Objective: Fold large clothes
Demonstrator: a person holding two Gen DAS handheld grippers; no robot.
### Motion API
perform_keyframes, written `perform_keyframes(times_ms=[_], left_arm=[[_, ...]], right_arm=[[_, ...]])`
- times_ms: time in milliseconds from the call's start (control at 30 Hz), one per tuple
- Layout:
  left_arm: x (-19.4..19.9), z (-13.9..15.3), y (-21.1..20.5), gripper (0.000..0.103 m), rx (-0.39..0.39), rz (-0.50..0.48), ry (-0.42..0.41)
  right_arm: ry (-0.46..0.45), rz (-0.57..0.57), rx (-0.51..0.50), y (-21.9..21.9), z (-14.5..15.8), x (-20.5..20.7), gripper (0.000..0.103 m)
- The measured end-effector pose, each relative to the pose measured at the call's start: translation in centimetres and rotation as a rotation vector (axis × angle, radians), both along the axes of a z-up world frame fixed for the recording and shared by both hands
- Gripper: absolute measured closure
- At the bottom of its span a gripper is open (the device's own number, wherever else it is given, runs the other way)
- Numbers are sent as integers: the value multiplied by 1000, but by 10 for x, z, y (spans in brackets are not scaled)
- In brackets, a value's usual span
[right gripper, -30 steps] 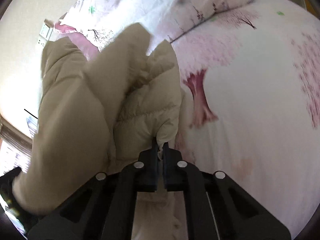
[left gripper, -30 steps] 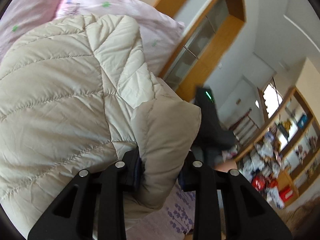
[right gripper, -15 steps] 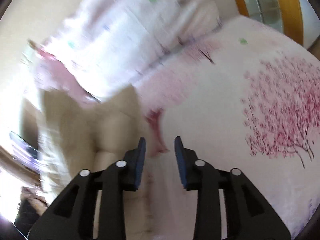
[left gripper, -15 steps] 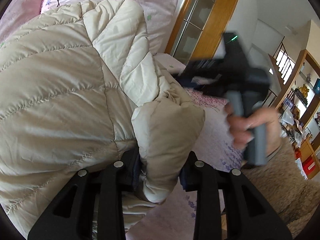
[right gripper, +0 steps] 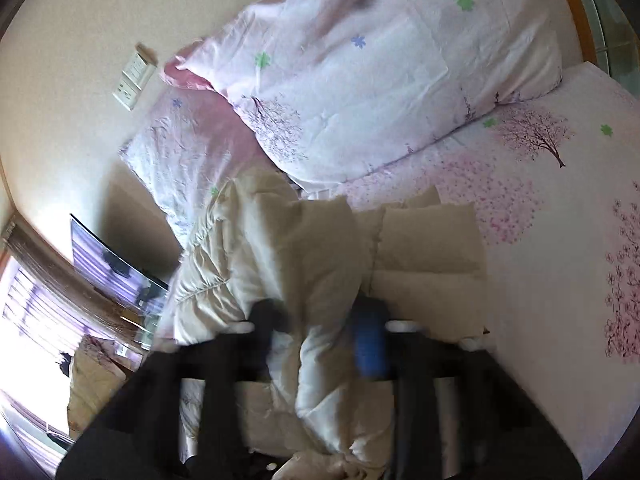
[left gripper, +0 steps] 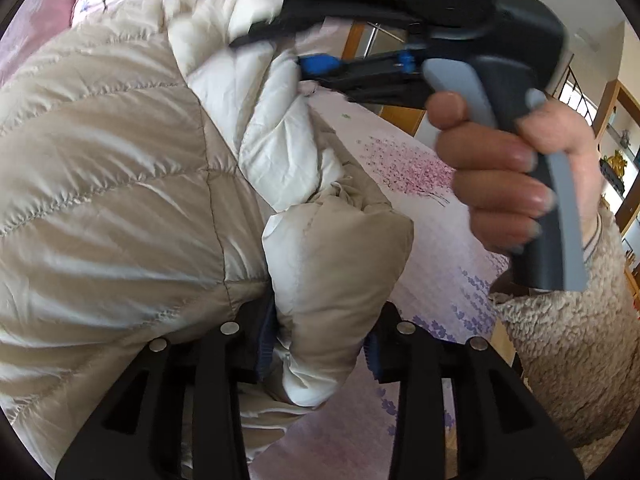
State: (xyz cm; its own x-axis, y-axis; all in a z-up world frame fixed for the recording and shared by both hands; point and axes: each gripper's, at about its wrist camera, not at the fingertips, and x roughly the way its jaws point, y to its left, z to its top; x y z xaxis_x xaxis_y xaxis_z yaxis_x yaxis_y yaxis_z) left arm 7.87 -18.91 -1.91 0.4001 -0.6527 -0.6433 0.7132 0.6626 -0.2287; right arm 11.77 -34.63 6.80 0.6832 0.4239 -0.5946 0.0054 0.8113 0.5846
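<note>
A beige quilted padded jacket (left gripper: pixel 112 184) with a white lining lies bunched on the bed. My left gripper (left gripper: pixel 320 344) has a thick fold of it between its pads; the jaws are opening but still touch the fabric on both sides. My right gripper (left gripper: pixel 272 50), held by a hand (left gripper: pixel 500 184), reaches in from the top right onto the jacket's upper part. In the right wrist view the jacket (right gripper: pixel 304 240) runs up between my right gripper's (right gripper: pixel 320 332) blurred fingers. Its jaws are closing on that fold.
The bed sheet (right gripper: pixel 540 240) with pink tree prints spreads to the right. A folded duvet (right gripper: pixel 380 60) and a pillow lie by the wall. A fleece sleeve (left gripper: pixel 568 352) fills the right of the left wrist view. A wooden wardrobe (left gripper: pixel 396 114) stands behind the bed.
The right gripper let go of the jacket's edge, opened, rose and swung over the jacket; it now closes on a fold higher up. The left gripper keeps its fold.
</note>
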Motion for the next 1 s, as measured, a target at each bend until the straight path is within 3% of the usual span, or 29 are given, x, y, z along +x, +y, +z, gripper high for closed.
perform_keyframes(times_ms=[133,267,333,433,567,733,867,1000], left_arm=[[-14,17,9,60,-24,-59,2],[-25,52,48,50,-107,-101,-30],[-22,64,64,43,-130,-55,-62],[2,78,95,43,-124,96,-115],[28,75,124,43,-114,208,-60],[47,70,119,43,-82,241,-28],[48,69,117,43,-78,237,-21],[54,63,118,43,-70,241,-6]], right_arm=[[66,-33,-9,-10,-18,7,87],[94,-50,15,-18,-29,7,86],[105,-49,25,-20,-30,7,86],[125,-56,23,-23,-34,8,84],[169,-68,34,-28,-44,12,78],[214,-83,-3,-34,-54,16,65],[95,-142,-193,-28,-12,-13,62],[-37,-52,-193,-11,19,-50,62]])
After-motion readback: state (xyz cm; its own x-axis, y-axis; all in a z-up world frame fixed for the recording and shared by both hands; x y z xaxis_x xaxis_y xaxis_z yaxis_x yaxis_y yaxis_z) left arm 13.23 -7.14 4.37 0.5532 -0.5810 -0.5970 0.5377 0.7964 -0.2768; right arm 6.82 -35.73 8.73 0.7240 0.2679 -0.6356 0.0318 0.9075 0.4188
